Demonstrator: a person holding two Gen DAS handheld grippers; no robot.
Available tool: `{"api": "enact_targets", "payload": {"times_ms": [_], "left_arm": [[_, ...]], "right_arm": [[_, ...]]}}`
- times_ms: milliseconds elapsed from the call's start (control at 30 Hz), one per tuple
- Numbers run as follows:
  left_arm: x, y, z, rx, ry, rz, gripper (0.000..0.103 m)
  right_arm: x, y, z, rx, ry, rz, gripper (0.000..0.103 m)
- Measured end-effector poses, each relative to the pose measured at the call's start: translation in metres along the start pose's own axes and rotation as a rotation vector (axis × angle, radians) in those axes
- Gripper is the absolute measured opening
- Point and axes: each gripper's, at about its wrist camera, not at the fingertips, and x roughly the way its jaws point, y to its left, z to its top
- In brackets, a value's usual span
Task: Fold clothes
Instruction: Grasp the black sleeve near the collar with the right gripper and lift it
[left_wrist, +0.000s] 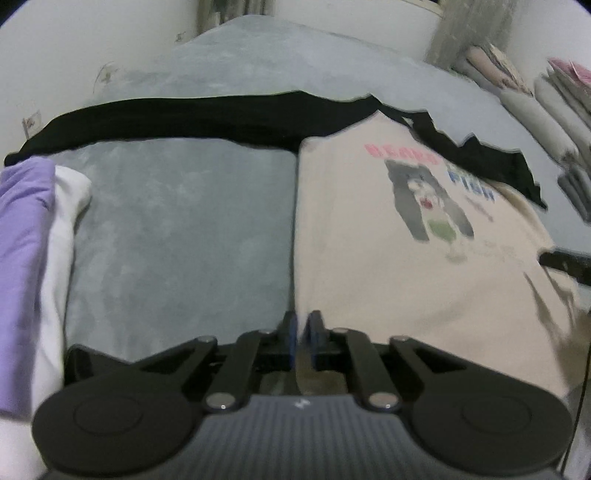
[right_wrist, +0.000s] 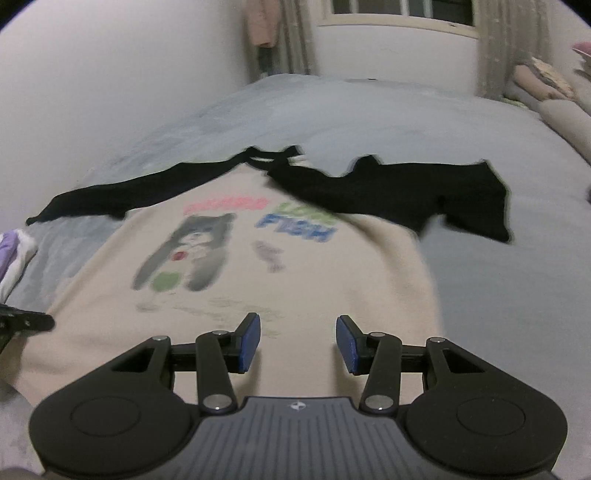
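A cream shirt (left_wrist: 388, 240) with black sleeves and a cartoon print lies flat on the grey bed cover (left_wrist: 177, 229), its collar at the far end. My left gripper (left_wrist: 303, 325) is shut on the near left corner of the shirt's hem, with cream cloth pinched between the blue pads. In the right wrist view the same shirt (right_wrist: 314, 280) spreads out ahead, and my right gripper (right_wrist: 298, 332) hovers open over its near hem with nothing between the fingers. The left gripper's tip (right_wrist: 26, 321) shows at that view's left edge.
Purple and white clothes (left_wrist: 22, 258) are piled at the left edge of the bed. Folded garments (left_wrist: 554, 110) are stacked along the right side. A wall runs along the left, and a window (right_wrist: 399, 11) with curtains lies beyond the bed's far end.
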Motion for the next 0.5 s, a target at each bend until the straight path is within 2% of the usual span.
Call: {"api": "enact_targets", "payload": {"times_ms": [100,200,267,300,400,500], "left_arm": [[-0.006,-0.004,0.009,0.005,-0.049,0.006,0.023],[-0.003,-0.012,0.017,0.013,-0.059,-0.004,0.023],[0.004,-0.022,0.022,0.019,-0.053,-0.03,0.024],[0.007,-0.027,0.025,0.022,-0.05,-0.043,0.027],[0.025,-0.046,0.04,0.029,-0.05,-0.072,0.04],[0.053,-0.06,0.055,0.023,-0.054,-0.051,0.04]], "right_arm": [[-0.007,-0.028,-0.003,0.032,0.041,-0.028,0.047],[-0.01,-0.049,-0.009,0.056,0.08,-0.034,0.047],[-0.008,-0.048,-0.013,0.028,0.103,-0.032,0.047],[-0.006,-0.048,-0.014,0.013,0.114,-0.031,0.047],[-0.009,-0.049,-0.009,0.024,0.067,-0.041,0.046],[-0.007,-0.067,0.005,0.114,0.003,-0.06,0.047]]}}
